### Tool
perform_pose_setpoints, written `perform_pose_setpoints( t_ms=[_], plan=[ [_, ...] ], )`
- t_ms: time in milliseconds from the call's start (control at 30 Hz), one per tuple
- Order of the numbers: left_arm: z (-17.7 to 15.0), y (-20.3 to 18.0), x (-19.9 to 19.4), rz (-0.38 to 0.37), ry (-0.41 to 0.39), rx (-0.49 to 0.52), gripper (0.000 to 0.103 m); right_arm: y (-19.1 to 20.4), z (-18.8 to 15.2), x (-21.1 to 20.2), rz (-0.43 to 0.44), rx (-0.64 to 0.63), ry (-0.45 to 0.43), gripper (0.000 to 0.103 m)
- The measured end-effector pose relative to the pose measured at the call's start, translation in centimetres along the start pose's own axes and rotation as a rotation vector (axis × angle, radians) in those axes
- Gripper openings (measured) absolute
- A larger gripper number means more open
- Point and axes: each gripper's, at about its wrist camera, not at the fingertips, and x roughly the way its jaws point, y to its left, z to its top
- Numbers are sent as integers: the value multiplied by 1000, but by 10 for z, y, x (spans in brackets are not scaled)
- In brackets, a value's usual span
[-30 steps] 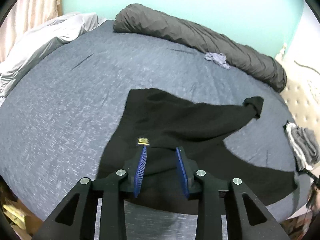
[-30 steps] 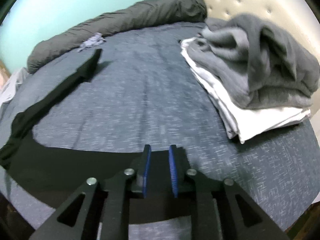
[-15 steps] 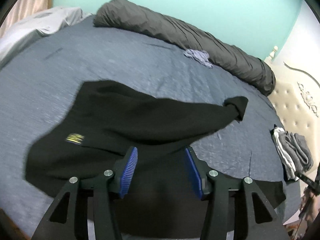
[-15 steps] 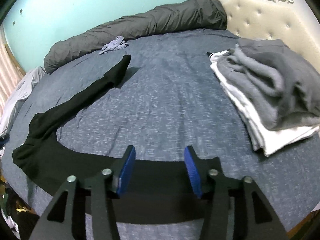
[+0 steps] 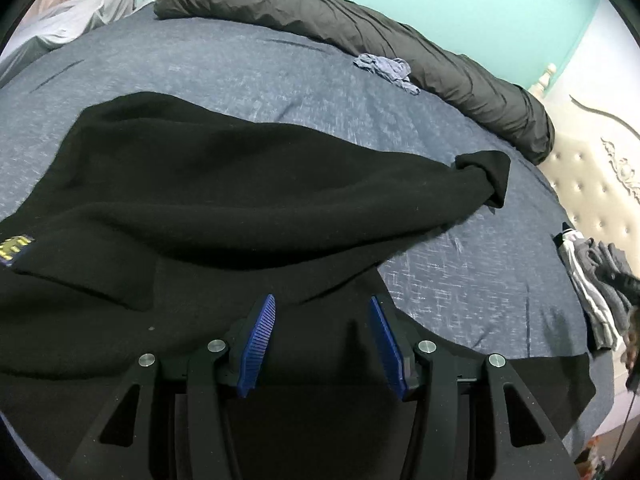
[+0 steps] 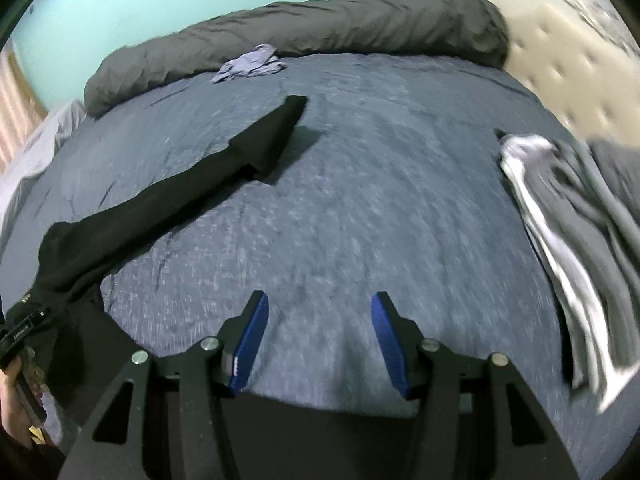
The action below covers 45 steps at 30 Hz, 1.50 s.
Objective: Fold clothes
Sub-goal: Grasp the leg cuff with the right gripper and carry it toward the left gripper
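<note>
The black pants (image 5: 248, 184) now lie loose on the bed (image 5: 240, 68), since both grippers have just let go: a second ago each pinched the fabric. The left gripper (image 5: 322, 336) has its jaws spread over the cloth, and the right gripper (image 6: 318, 336) has its jaws spread over bare bedding. That looks like one fold laid. One leg (image 6: 224, 160) stretches toward the rolled duvet (image 6: 304, 28), cuff crumpled.
</note>
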Motion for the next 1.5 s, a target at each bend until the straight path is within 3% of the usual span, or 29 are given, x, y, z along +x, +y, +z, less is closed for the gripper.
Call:
perform_pose_setpoints(
  t_ms=[133, 233, 500, 900, 1167, 1333, 1433, 1500],
  plan=[
    [4, -1, 8, 1, 6, 2, 56, 19, 23, 20, -2, -20, -9, 55],
    [4, -1, 15, -5, 20, 11, 66, 32, 35, 39, -10, -24, -2, 55],
    [7, 4, 30, 25, 28, 4, 67, 59, 69, 86, -42, -31, 5, 56],
    [11, 3, 44, 48, 6, -16, 68, 61, 125, 131, -105, 18, -47, 62],
    [10, 2, 49, 54, 7, -22, 69, 93, 161, 161, -105, -78, -61, 62],
    [11, 5, 50, 42, 7, -31, 69, 117, 166, 190, -161, -177, -46, 62],
    [11, 5, 51, 41, 7, -29, 69, 123, 162, 209, -195, -211, -7, 51],
    [11, 5, 52, 43, 8, -25, 69, 122, 158, 214, -212, -227, 0, 26]
  ],
)
